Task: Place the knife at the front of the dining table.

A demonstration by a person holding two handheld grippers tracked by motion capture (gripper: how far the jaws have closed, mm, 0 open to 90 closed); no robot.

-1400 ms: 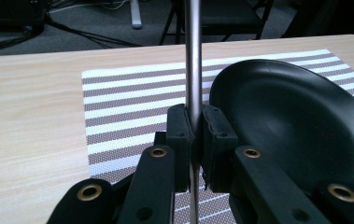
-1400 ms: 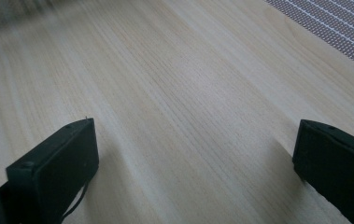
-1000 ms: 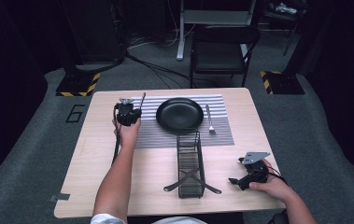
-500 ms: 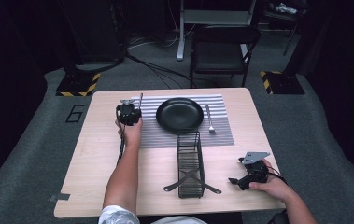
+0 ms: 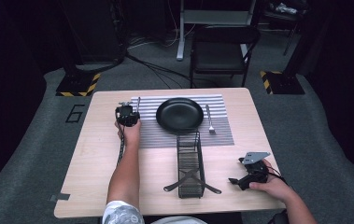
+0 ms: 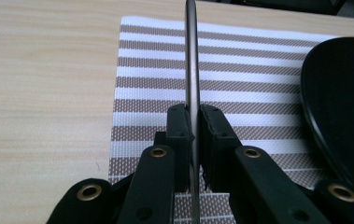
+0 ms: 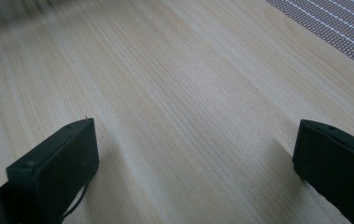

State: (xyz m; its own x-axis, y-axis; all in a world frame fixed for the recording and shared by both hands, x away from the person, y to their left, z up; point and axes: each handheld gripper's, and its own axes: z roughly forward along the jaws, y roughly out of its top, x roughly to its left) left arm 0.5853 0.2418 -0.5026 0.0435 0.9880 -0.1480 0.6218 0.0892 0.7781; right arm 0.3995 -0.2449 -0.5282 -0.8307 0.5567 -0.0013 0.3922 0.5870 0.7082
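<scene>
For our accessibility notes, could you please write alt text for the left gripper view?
The left gripper is shut on a thin metal utensil, seen edge-on and running straight away from the camera. Below lie a brown-and-white striped placemat on a light wooden table, with a black plate at the right edge.

Black folding metal chair [image 5: 223, 49] is being seen just beyond the far edge of the light wooden table [image 5: 100, 154]. Grey carpeted floor [image 5: 34, 154] is being marked by a painted "6" [image 5: 75, 113] and a grey tape strip [image 5: 60, 197]. Dark cables [image 5: 151, 65] are being trailed between two yellow-and-black striped bases [image 5: 76, 86] [image 5: 282, 83].
</scene>
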